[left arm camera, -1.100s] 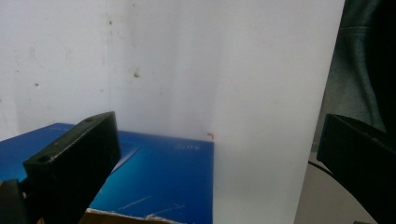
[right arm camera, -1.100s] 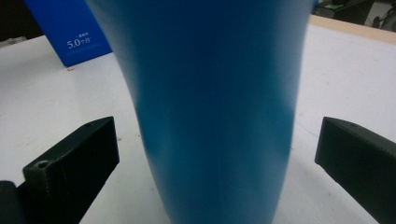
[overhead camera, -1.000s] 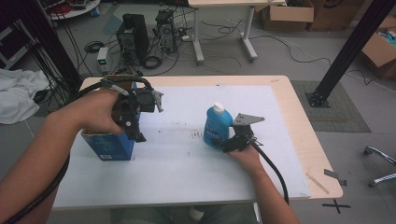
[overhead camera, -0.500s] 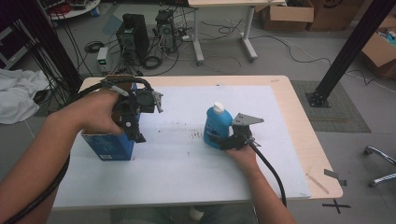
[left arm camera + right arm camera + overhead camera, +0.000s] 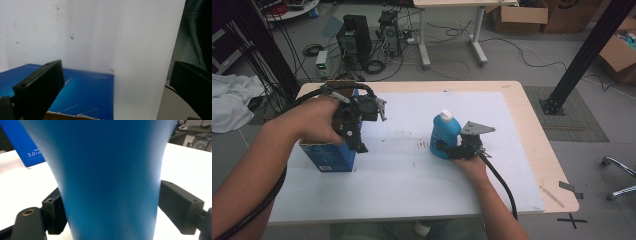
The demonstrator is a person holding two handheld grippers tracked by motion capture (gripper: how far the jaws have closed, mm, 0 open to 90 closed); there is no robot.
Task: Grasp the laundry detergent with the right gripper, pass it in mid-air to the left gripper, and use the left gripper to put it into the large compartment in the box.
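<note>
- We see two containers on the white table: a blue bottle with a white cap, standing upright right of centre, and a blue box standing near the table's left edge.
- The cap sits on the bottle's neck, so we cannot tell what is inside it.
- The box's top is torn open, with brown card showing at its upper edge in the left gripper view; we cannot see whether anything lies inside.
- The box carries white print on one face, which we read partly as "5.0" in the right gripper view.
- The right gripper lies low on the table at the bottle's base, with the person's right hand behind it and its cable trailing back toward the near edge.
- In the right gripper view the bottle stands between the two black jaws, and each jaw lies against a side of it, so we take the fingers to be pinching the bottle.
- The left gripper is held above the box by the person's left hand, pointing down.
- In the left gripper view its jaws stand spread wide apart with nothing between them; the box lies below, under the left jaw, and bare table shows through the gap.
</note>
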